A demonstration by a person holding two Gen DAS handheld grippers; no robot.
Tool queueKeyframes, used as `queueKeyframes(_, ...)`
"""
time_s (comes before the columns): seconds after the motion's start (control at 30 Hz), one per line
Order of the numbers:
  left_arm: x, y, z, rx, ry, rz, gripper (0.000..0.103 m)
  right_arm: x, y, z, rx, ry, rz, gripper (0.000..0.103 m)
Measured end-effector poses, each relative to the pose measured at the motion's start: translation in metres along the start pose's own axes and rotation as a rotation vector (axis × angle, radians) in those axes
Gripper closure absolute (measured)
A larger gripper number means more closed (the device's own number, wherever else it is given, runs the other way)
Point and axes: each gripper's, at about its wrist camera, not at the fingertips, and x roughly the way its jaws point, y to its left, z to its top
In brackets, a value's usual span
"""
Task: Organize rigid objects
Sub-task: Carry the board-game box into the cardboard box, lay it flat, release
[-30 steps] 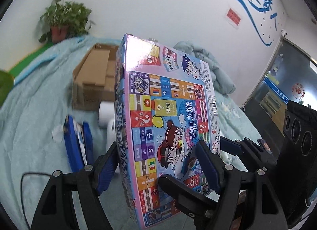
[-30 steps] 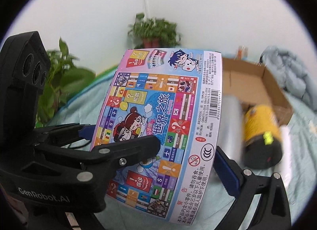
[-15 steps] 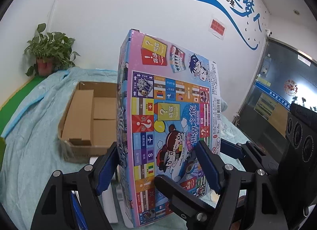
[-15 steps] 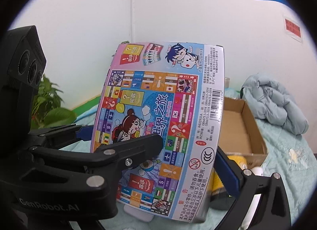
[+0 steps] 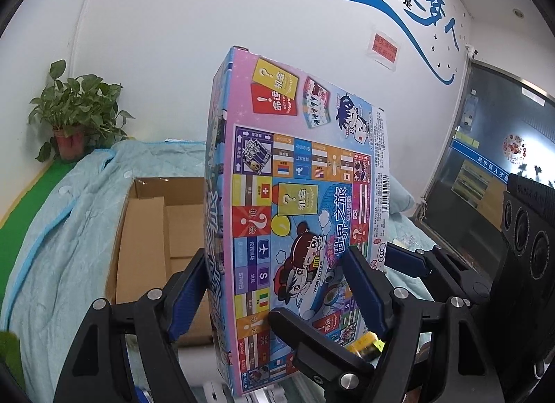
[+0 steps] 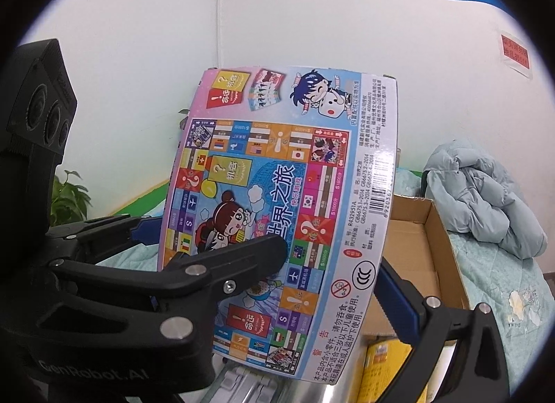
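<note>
Game box (image 5: 295,215) has risen above the bed.
Both claws (image 5: 274,285) (image 6: 329,264) clamp it; carton (image 6: 416,240) still empty, packing remains.

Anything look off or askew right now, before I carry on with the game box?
Nothing damaged or spilled. The board game box stands on end, leaning slightly, clamped by both the left gripper and right gripper, above the open cardboard box.

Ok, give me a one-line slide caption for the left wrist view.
Both grippers, left gripper nearest, hold the board game box upright above the open cardboard box.
</note>
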Motion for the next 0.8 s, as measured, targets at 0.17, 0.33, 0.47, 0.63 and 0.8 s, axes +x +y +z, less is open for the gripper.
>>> queueKeyframes(0.17, 0.032, 0.005, 0.030, 0.031, 0.042, 0.012, 0.028, 0.028, -0.011, 0.017, 0.015, 0.054, 0.004, 0.002)
queueKeyframes(0.33, 0.069, 0.011, 0.043, 0.031, 0.118, 0.024, 0.028, 0.060, -0.022, 0.021, 0.041, 0.135, 0.020, 0.002)
queueKeyframes(0.47, 0.104, 0.023, 0.038, -0.005, 0.195, 0.039, 0.028, 0.087, -0.027, 0.011, 0.056, 0.216, 0.049, 0.002)
queueKeyframes(0.63, 0.141, 0.041, 0.020, -0.052, 0.276, 0.067, 0.029, 0.120, -0.023, -0.008, 0.011, 0.347, 0.080, 0.003)
queueKeyframes(0.8, 0.171, 0.052, 0.007, -0.080, 0.342, 0.100, 0.031, 0.149, -0.024, -0.029, 0.031, 0.473, 0.110, 0.003)
